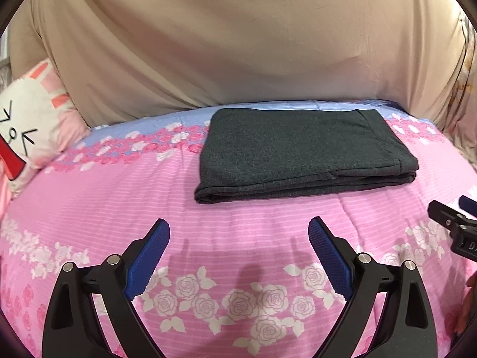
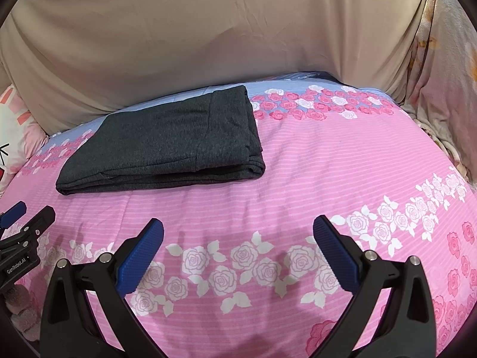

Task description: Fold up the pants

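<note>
Left gripper (image 1: 239, 226): nearest the lens in left wrist view; jaws spread wide, nothing btwn them, blue ribbed pads (image 1: 149, 258) facing inward over bare bedspread. Also seen at left edge of right wrist view (image 2: 18, 217), same black frame w/ blue pad.
Right gripper (image 2: 238, 228): nearest the lens in right wrist view; jaws wide apart too, holding nothing, blue pads (image 2: 140, 258) angled inward. Its tip shows at right edge of left wrist view (image 1: 447, 211).
Pants (image 1: 301, 152): dark grey, folded into a flat rectangular stack w/ several layers visible along the near edge; lying on the bed beyond both grippers, well apart from either. In right wrist view (image 2: 170, 144) the stack sits left of centre, far edge over the blue band of the bedspread.
Bedspread (image 1: 119, 197): pink w/ thin stripes, rows of white and pink roses; blue strip along the far side, by the backdrop.
Backdrop: beige sheet (image 1: 238, 35) hanging behind the bed, wrinkled, filling the upper half of both views.
Pillow (image 1: 26, 131): white and pink cartoon-face cushion at the left, touching the bedspread edge; partly cut off in right wrist view (image 2: 12, 137).
Right side: pale floral fabric (image 2: 438, 59) draped beside the beige sheet.
</note>
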Motion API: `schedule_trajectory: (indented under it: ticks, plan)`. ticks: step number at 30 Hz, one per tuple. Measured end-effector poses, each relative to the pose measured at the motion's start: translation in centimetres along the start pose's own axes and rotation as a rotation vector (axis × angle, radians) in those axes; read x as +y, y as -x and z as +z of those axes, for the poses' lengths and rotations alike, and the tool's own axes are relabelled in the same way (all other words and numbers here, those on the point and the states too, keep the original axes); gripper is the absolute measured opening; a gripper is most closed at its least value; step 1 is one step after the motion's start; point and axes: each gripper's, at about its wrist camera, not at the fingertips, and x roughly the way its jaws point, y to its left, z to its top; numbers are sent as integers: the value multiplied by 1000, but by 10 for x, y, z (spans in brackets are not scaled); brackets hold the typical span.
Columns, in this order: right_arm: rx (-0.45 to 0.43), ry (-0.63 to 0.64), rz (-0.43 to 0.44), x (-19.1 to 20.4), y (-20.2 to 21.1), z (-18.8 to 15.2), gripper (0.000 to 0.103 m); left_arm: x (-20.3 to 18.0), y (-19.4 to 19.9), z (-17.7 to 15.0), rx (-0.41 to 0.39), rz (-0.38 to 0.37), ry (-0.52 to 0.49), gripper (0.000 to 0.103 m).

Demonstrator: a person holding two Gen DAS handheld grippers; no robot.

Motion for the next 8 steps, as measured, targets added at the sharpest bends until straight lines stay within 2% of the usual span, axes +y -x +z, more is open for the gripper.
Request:
schedule_trajectory:
  ticks: [2, 8]
  plan:
    - [-1, 0, 1, -1, 0, 1, 98, -3, -3, 0, 22, 44, -2, 91]
    - [0, 2, 5, 0, 4, -2, 98, 4, -5, -1, 41, 47, 36, 91]
